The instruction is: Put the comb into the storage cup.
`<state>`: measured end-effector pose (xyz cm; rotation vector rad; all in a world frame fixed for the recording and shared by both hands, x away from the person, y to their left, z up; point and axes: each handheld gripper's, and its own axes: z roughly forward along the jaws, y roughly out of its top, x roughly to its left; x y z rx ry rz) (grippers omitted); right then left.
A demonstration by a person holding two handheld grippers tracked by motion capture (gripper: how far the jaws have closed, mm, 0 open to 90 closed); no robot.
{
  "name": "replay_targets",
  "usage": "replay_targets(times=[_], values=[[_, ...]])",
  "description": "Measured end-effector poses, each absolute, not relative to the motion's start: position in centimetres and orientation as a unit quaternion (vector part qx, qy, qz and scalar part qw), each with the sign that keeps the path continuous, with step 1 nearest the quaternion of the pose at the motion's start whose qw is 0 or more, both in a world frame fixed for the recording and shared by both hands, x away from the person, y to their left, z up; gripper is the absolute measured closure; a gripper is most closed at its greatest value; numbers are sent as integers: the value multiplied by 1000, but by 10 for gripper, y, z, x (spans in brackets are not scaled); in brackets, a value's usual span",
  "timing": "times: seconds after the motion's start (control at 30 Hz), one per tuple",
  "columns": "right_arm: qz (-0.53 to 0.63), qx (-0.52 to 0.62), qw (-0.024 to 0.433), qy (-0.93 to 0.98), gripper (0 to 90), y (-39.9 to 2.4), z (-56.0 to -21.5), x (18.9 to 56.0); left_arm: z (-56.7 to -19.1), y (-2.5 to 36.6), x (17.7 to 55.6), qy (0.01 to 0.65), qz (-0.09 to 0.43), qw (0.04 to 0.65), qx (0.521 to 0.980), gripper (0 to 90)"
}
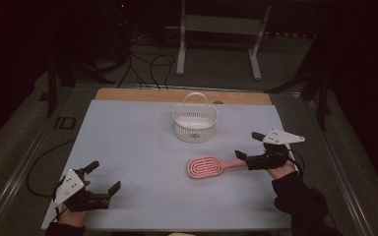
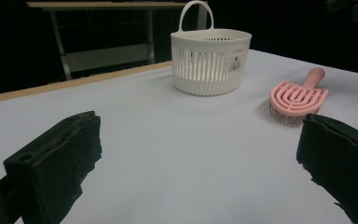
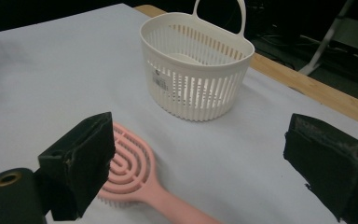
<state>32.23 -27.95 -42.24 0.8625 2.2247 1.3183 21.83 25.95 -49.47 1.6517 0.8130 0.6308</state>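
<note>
A pink hairbrush lies flat on the pale blue table cover, bristles down, its slotted oval head toward the table's middle and its handle pointing to the person's right. A white slatted basket with an upright loop handle stands near it, farther back, empty.

- The surface lies bare across its whole left half, from the near edge to the far edge; the left claw faces open room there.
- The white basket stands near the middle of the far edge, its handle upright.
- The pink brush lies right of centre, well apart from the basket, with a free lane between them.
- The right claw, jaws wide apart, is at the brush handle's end near the right edge.
</note>
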Motion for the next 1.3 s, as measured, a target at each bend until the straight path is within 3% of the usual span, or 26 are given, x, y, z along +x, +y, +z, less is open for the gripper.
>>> replay_targets(times=[0.47, 0.87, 1.3], values=[[449, 320, 198, 811, 158, -282, -435, 348, -495, 259, 218, 344, 268, 565, 700, 0], [414, 339, 197, 821, 515, -280, -451, 361, -495, 259, 218, 342, 267, 564, 702, 0], [361, 352, 194, 841, 832, -280, -463, 372, -495, 259, 219, 342, 266, 565, 703, 0]])
